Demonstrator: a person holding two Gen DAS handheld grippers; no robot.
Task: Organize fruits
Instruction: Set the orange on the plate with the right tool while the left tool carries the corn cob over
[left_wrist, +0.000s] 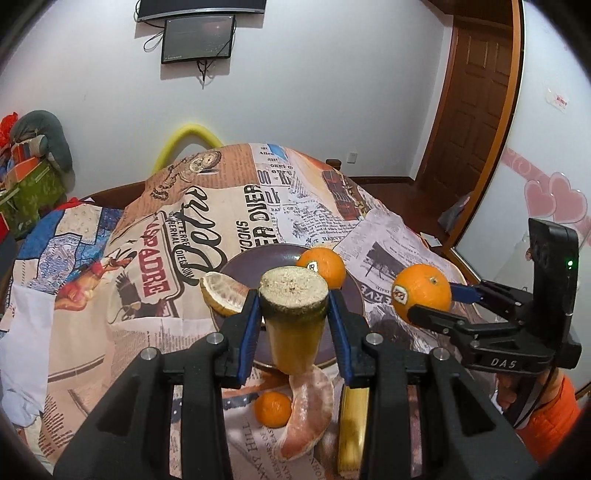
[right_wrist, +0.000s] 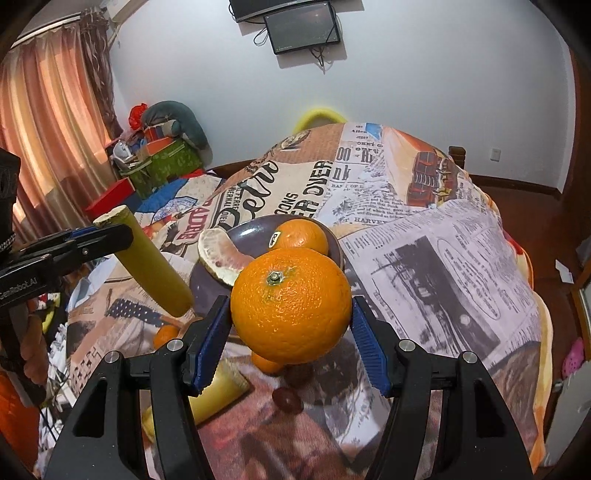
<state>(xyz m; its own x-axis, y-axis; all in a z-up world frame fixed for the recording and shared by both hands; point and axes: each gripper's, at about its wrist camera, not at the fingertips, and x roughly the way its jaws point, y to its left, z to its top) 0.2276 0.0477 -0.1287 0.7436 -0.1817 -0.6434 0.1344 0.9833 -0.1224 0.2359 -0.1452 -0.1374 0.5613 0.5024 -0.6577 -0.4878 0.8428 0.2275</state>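
Note:
My left gripper (left_wrist: 293, 312) is shut on a yellow-green sugarcane piece (left_wrist: 293, 317), held above the near rim of the dark purple plate (left_wrist: 255, 264); it also shows in the right wrist view (right_wrist: 151, 266). My right gripper (right_wrist: 291, 317) is shut on a large orange (right_wrist: 291, 304), held in the air right of the plate; it shows in the left wrist view too (left_wrist: 423, 293). On the plate lie a stickered orange (left_wrist: 322, 266) and a pomelo segment (left_wrist: 223, 293).
On the newspaper-print cloth (left_wrist: 207, 206) near me lie a small tangerine (left_wrist: 272, 409), a peeled pomelo piece (left_wrist: 306, 417) and another sugarcane piece (left_wrist: 352, 428). A dark grape (right_wrist: 286, 400) lies on the cloth. Boxes and a cushion (right_wrist: 162, 147) stand at the back left.

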